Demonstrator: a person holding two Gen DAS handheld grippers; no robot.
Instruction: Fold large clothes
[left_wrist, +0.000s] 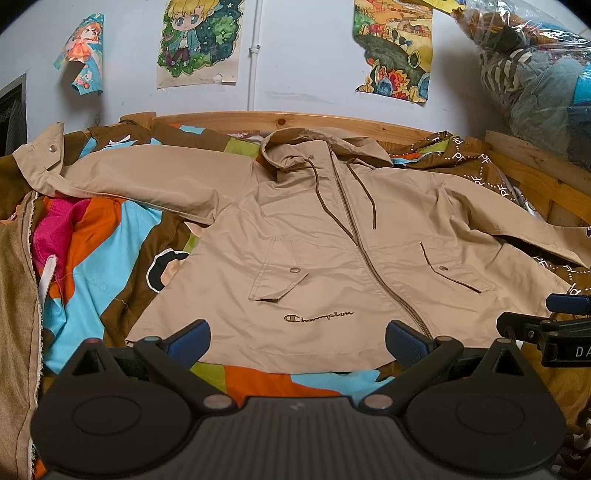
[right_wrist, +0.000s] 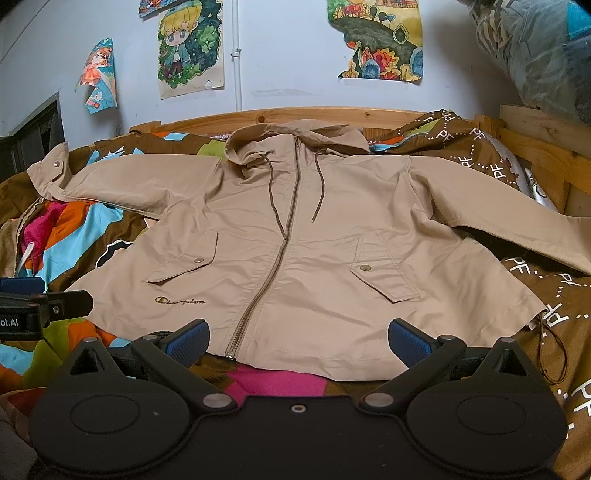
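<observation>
Folding not begun | jacket (right_wrist: 303, 236) flat, zipped, 2 sleeves spread, 0 folds | left gripper (left_wrist: 297, 338) and right gripper (right_wrist: 298, 338) wide open, empty, above hem

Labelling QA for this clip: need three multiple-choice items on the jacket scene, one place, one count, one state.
1. Where does the jacket lie?
A. on the bedspread
B. on a hanger
C. on the floor

2. How many snap pocket flaps show on its front?
A. one
B. two
C. four

3. How do the left tongs and right tongs stand?
A. both shut on the hem
B. one open, one shut
C. both open

Key: 1 A, it is spread flat on the bedspread; 2 B, one flap either side of the zip; 3 C, fingers wide apart, nothing held.
</observation>
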